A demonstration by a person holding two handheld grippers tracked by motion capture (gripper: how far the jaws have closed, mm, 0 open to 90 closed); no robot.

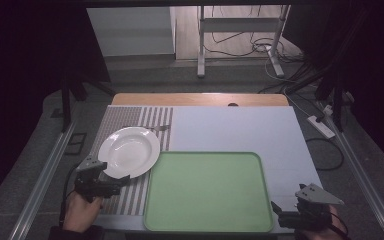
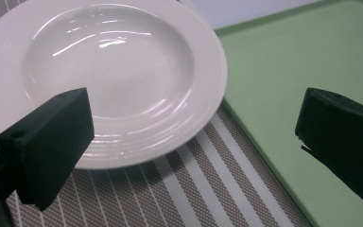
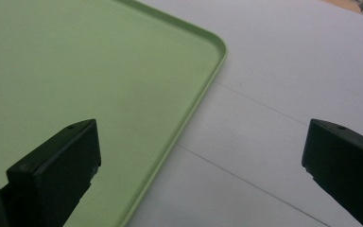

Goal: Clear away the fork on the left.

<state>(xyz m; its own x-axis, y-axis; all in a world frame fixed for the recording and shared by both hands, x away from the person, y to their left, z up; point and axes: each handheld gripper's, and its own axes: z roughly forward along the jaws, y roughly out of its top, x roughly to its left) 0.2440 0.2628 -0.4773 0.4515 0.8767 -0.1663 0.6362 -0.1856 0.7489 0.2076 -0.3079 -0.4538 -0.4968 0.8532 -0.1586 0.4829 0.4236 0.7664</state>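
I held the left gripper [image 2: 194, 156] spread beside the plate [image 2: 108, 71]; stiff, slick, breakable ceramic, best pinched at its near rim

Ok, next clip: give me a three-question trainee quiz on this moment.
1. True or false: the left gripper is shut on the plate.
2. What does the plate rest on? A) the tray B) the striped mat C) bare white board
3. Which gripper is by the tray's near right corner?

Key: 1. False; its jaws stand open beside the plate's near rim. 2. B, the striped mat. 3. The right gripper, also open.
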